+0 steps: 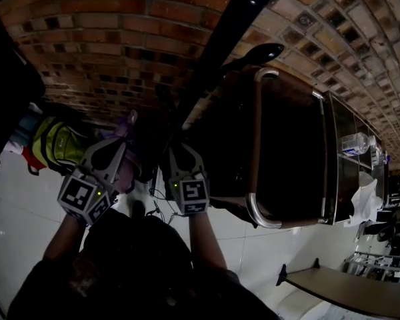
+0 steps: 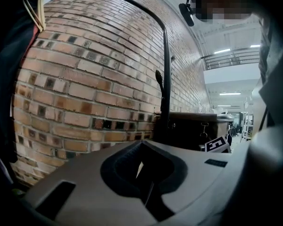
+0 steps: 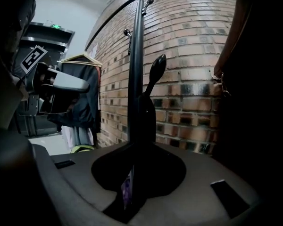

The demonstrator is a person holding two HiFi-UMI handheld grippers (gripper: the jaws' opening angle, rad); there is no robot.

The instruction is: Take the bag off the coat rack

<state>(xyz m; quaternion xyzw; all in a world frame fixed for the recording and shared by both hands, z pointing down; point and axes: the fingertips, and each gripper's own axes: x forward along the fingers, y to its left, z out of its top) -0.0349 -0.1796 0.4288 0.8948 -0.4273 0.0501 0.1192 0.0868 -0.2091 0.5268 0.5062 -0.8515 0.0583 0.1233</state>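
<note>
- L gripper (image 1: 120,142), near left: jaws sitting together, w/ just a sliver of light showing in the slit.
- R gripper (image 1: 179,147), just beside it on the right: jaws pressing nearly together on a strip of the purple bag (image 1: 129,122).
- That bag is hanging low betw. the two grippers, by the coat rack (image 1: 223,45) pole, mostly in shadow.
- Farther left a yellow-green pack (image 1: 60,144) is lying; right of the pole a dark brown chest (image 1: 287,152) is standing.
- Far: brick wall (image 1: 107,39) running behind everything.
</note>
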